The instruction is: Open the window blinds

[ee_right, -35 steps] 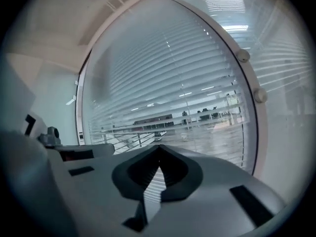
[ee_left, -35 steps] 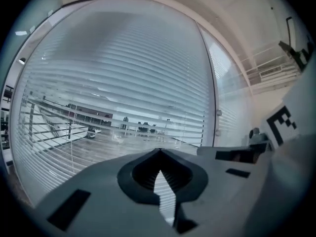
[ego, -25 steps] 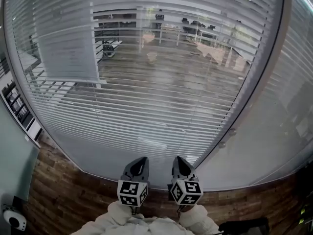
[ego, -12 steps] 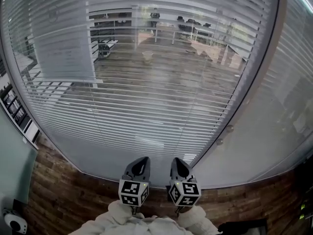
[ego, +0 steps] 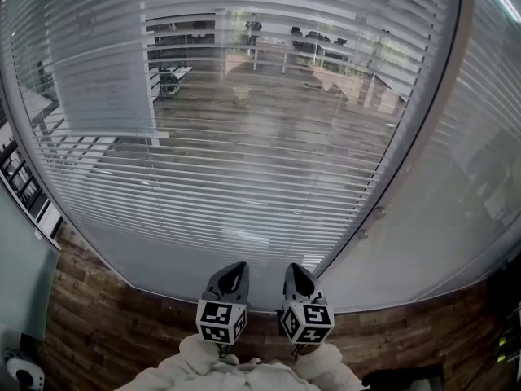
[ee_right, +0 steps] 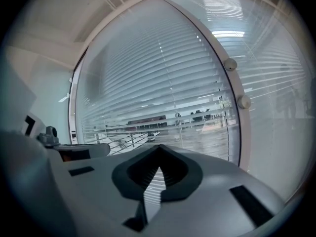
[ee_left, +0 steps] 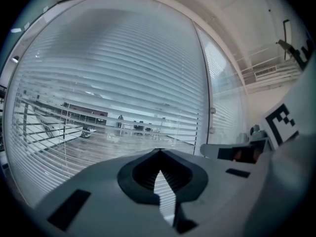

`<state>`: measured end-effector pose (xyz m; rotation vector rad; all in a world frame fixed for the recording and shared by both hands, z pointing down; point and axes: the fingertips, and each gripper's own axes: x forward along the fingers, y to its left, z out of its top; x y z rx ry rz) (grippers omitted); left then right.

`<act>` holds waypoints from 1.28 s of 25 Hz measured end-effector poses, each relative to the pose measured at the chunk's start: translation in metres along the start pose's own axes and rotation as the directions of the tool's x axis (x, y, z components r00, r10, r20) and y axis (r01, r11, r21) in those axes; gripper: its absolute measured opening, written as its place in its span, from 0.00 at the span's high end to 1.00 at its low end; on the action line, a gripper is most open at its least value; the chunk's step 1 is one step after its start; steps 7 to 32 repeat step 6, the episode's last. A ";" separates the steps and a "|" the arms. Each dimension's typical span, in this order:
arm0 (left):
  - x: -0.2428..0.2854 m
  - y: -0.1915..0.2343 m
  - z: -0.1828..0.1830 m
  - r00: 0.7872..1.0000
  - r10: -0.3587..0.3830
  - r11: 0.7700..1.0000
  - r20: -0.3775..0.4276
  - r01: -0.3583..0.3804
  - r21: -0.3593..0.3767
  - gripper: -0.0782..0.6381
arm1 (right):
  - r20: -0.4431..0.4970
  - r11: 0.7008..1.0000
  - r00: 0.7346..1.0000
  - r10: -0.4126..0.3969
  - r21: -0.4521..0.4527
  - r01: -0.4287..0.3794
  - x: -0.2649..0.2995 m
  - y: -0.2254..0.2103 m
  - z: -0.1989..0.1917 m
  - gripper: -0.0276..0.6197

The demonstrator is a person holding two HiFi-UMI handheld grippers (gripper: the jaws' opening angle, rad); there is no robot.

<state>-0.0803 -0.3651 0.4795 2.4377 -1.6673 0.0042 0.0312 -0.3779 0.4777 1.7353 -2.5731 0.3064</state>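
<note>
At the foot of the head view, close against the person's body, the left gripper [ego: 232,269] and the right gripper [ego: 298,269] sit side by side, both pointing nearly level at the window. Each has its jaws closed tip to tip with nothing between them. Ahead of both, clear of the tips, hang the window blinds [ego: 244,145]. They are fully lowered, with the slats running horizontally and tilted only enough to show the space beyond in strips. To the right of the blinds stands the pale frame post [ego: 427,129], its long axis upright, and on it sit two small round knobs [ego: 378,213], one above the other. Judged from this layout, the knobs are the likely control. They lie ahead and to the right, so the right gripper is the nearer. Neither gripper touches anything, and the task appears not yet begun.
</note>
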 end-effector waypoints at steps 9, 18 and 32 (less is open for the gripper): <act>-0.002 0.001 0.000 1.000 0.004 1.000 0.004 -0.004 0.000 0.89 | -0.006 1.000 1.000 -0.001 -0.003 0.001 -0.001 0.000 -0.002 0.94; -0.002 0.001 0.000 1.000 0.004 1.000 0.004 -0.004 0.000 0.89 | -0.006 1.000 1.000 -0.001 -0.003 0.001 -0.001 0.000 -0.002 0.94; -0.002 0.001 0.000 1.000 0.004 1.000 0.004 -0.004 0.000 0.89 | -0.006 1.000 1.000 -0.001 -0.003 0.001 -0.001 0.000 -0.002 0.94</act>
